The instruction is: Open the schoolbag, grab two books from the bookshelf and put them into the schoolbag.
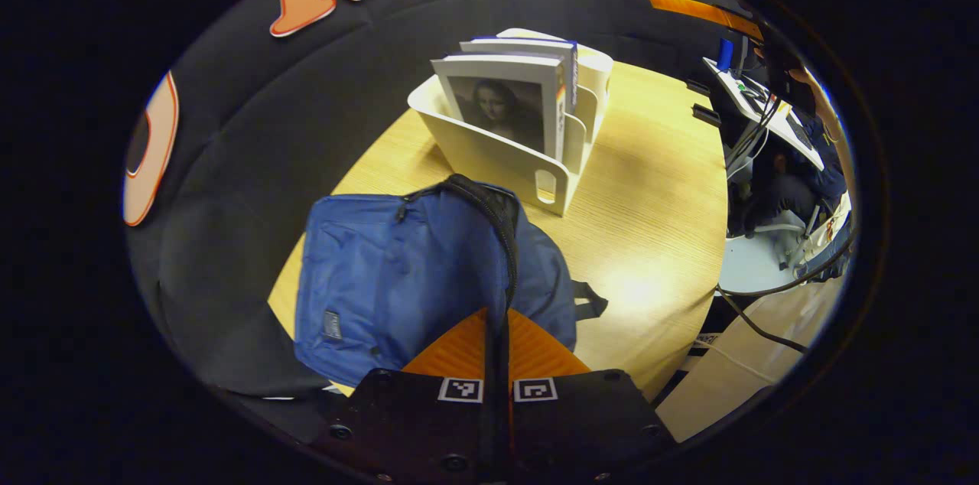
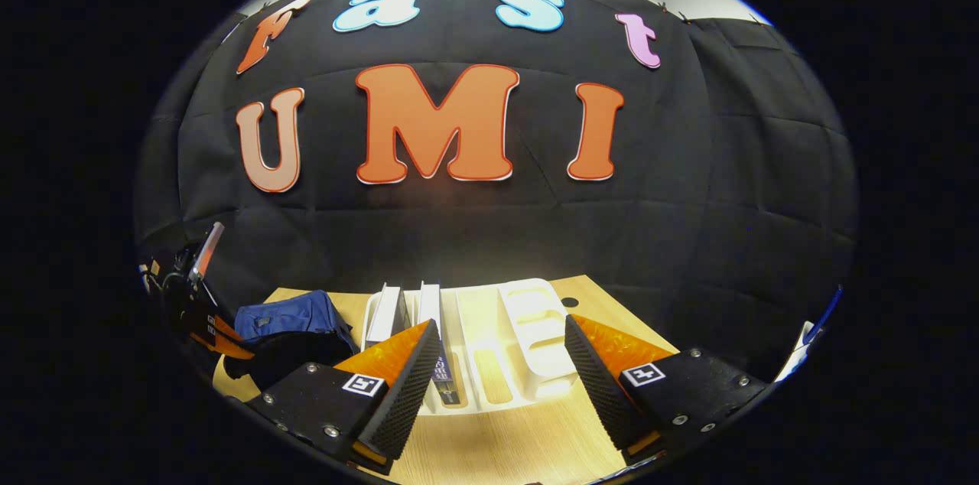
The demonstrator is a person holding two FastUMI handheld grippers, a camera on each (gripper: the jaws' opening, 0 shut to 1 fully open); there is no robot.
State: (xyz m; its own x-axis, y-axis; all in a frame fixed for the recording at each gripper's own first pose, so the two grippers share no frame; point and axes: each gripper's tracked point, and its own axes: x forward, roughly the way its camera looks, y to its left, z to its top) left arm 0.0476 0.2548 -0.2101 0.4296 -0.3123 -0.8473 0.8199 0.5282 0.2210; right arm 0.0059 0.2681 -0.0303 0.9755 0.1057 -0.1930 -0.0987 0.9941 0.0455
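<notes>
The blue fabric schoolbag [image 1: 398, 278] is seen lying on the pale wooden desk [image 1: 650, 240], its black zipper strap [image 1: 501, 240] pinched between the closed fingers of the left tool [image 1: 497, 362]. Just behind it, the white plastic bookshelf [image 1: 497, 156] is seen holding upright books [image 1: 509, 102]. The right tool [image 2: 501, 370] is held wide open above the bookshelf, nothing gripped.
</notes>
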